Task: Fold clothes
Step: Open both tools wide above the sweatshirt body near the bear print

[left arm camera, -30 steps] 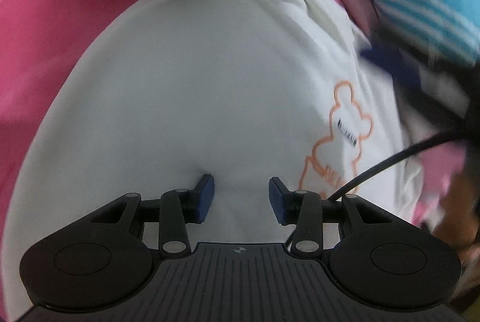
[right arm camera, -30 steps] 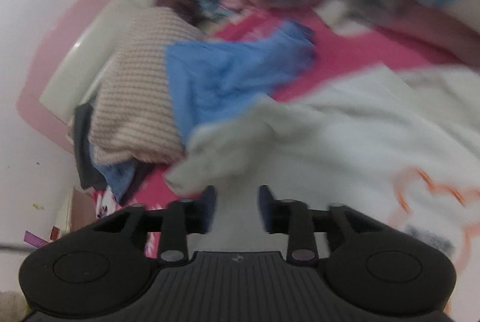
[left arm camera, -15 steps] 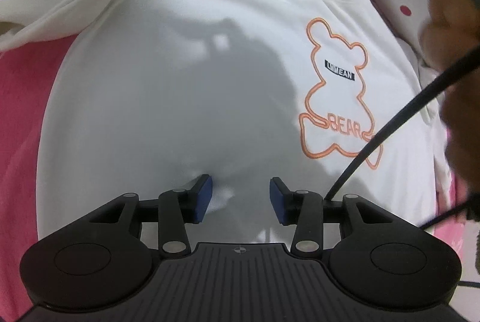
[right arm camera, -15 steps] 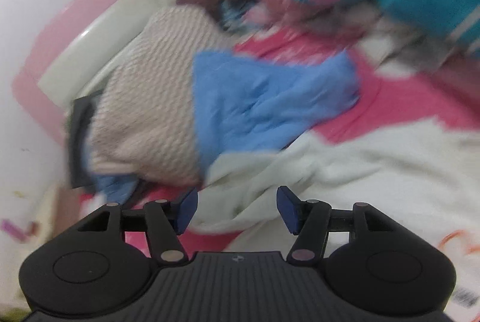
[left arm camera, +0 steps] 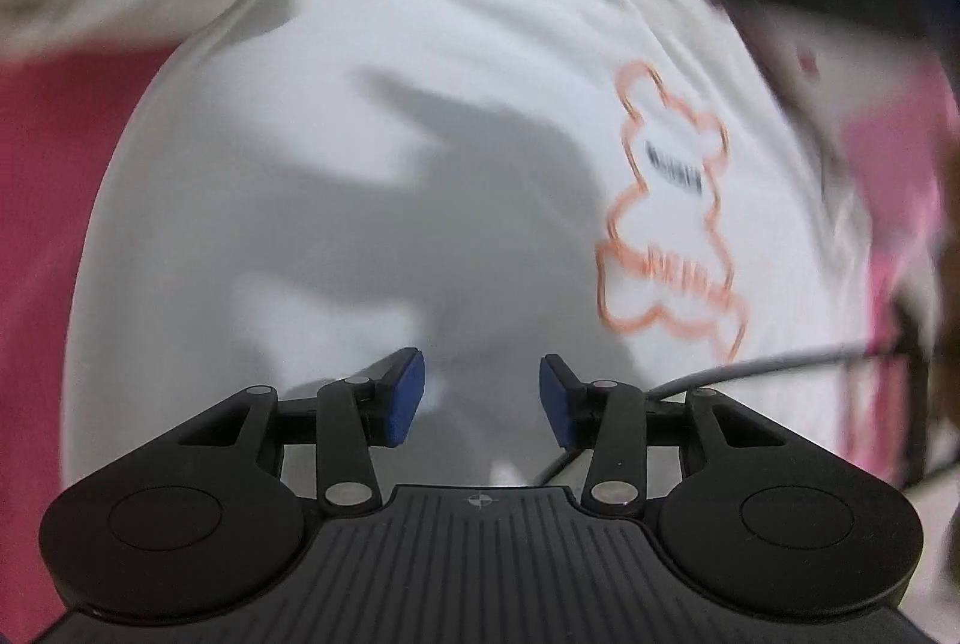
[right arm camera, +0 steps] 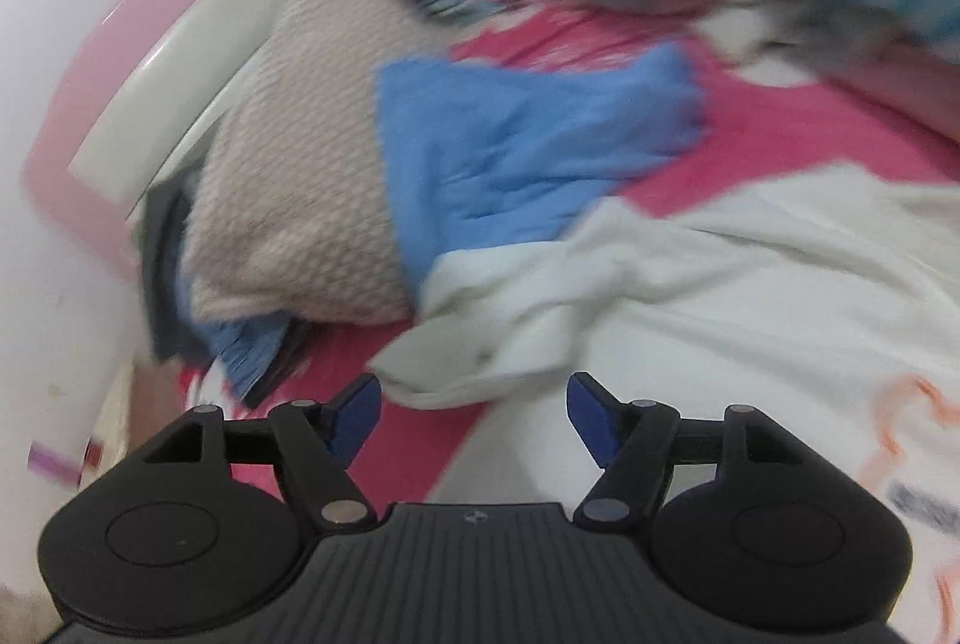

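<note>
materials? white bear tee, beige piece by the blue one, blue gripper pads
White tee: looks like smooth matte jersey knit; soft creases, printed orange outline. Beige piece: chunky waffle-textured knit, maybe wool or acrylic. Pads of the left hand-held gripper: matte blue, likely rubber or soft plastic; blur leaves it open.

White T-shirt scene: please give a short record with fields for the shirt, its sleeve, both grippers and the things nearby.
garment: white T-shirt, spread on pink bedding
print: orange bear outline
sleeve: bunched sleeve, not yet folded
left gripper: open, above the shirt, holding nothing
right gripper: open, near the sleeve
nearby: blue cloth, beige knit
image: blurred
</note>
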Tool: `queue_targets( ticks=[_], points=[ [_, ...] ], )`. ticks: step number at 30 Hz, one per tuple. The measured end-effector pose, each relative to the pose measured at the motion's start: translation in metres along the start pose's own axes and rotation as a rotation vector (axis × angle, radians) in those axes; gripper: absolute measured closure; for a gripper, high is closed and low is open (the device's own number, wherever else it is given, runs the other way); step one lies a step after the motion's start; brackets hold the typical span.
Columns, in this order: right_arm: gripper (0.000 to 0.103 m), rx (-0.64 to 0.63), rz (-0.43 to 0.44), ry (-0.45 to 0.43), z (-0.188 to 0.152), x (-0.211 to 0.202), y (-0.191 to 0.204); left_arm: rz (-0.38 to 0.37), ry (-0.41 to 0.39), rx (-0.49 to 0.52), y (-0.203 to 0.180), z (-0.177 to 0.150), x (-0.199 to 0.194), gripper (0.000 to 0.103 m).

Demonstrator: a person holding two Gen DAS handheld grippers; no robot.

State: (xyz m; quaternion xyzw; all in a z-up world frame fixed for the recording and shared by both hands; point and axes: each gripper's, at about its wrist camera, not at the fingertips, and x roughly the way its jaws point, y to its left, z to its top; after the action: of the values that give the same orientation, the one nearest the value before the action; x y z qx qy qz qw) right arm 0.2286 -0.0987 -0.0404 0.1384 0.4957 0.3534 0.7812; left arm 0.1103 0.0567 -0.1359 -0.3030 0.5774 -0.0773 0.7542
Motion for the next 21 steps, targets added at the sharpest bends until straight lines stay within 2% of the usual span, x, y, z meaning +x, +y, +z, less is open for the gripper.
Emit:
queue_targets(
  ticks=[3, 4, 9, 13, 16, 18, 19, 21],
  points=[
    [0.030, 0.086, -0.073, 0.014, -0.020, -0.023, -0.016, -0.110, -0.018, -0.343, 0.035, 0.003, -0.001, 0.061],
    [0.030, 0.108, -0.089, 0.034, -0.031, -0.029, -0.018, -0.134, -0.023, -0.421, 0.042, 0.002, -0.001, 0.061],
    [0.030, 0.255, -0.168, 0.166, -0.100, -0.051, -0.021, -0.221, -0.047, -0.693, 0.065, -0.008, -0.001, 0.061],
    [0.026, 0.475, -0.262, 0.201, -0.153, -0.070, -0.035, -0.263, -0.071, -0.811, 0.074, -0.018, -0.001, 0.061],
    [0.026, 0.740, -0.295, 0.229, -0.189, -0.064, -0.056, -0.264, -0.095, -0.858, 0.073, -0.022, 0.002, 0.061],
    [0.026, 0.917, -0.231, 0.252, -0.206, -0.059, -0.060, -0.254, -0.110, -0.871, 0.073, -0.024, 0.001, 0.061],
    [0.026, 0.951, -0.189, 0.248, -0.210, -0.059, -0.056, -0.248, -0.115, -0.871, 0.073, -0.024, 0.000, 0.061],
    [0.025, 0.925, -0.159, 0.242, -0.210, -0.068, -0.039, -0.237, -0.126, -0.865, 0.070, -0.024, 0.002, 0.061]
  ],
)
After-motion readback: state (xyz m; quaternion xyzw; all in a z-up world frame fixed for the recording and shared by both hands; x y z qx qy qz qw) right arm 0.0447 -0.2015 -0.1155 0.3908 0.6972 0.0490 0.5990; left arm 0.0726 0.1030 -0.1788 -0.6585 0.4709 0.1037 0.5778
